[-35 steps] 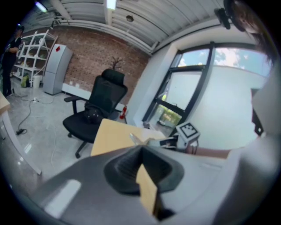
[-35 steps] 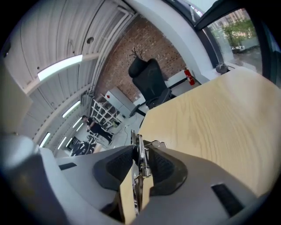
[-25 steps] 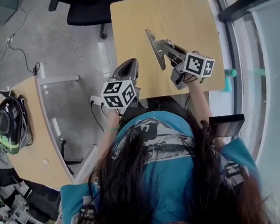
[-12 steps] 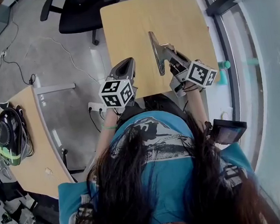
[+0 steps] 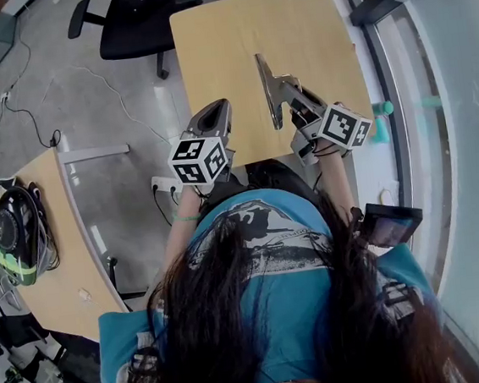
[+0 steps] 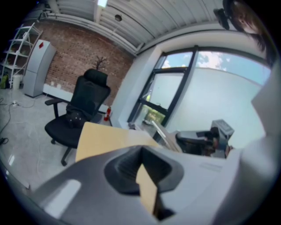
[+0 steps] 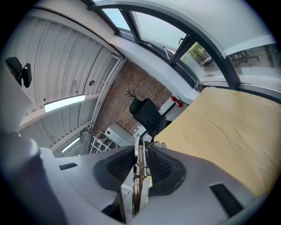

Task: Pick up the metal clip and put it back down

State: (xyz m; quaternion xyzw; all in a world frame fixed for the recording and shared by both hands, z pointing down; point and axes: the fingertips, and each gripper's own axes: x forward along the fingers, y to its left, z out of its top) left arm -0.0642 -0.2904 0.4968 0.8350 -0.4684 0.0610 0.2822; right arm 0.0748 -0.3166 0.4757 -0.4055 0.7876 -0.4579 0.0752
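Grey-bodied, held left gripper (image 5: pixel 217 116) at near edge of wooden table (image 5: pixel 224 43), jaws drawn together on nothing. Clamped metal clip (image 5: pixel 265 86) between ribbed pads of right gripper (image 5: pixel 285 95), jaws just closed further onto it, over the tabletop. Noted black office chair (image 5: pixel 132 19) beyond far edge.

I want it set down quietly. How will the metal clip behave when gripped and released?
The metal clip looks stiff: it juts unsagging from the right hand-held gripper, whose jaws have just been closing on it. Its shiny bare metal probably slips or pivots in the grip. Thin and flat, it likely topples onto the table.
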